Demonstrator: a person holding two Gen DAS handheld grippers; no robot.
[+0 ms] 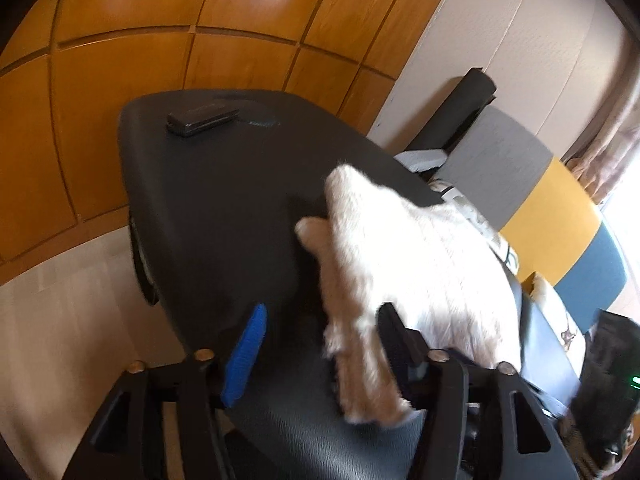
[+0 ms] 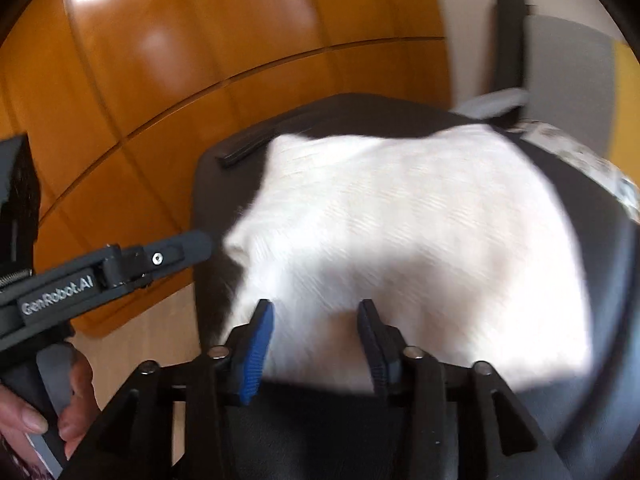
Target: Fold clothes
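Here the white garment lies on the black bench — both grippers, left and right, fingers apart, seemingly gripping nothing — probably poised to fold.

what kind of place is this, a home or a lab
Most likely a home room, not a lab. A white garment lies on a black padded seat, a wood-panelled wall stands behind, and a curtain hangs by a bright window.
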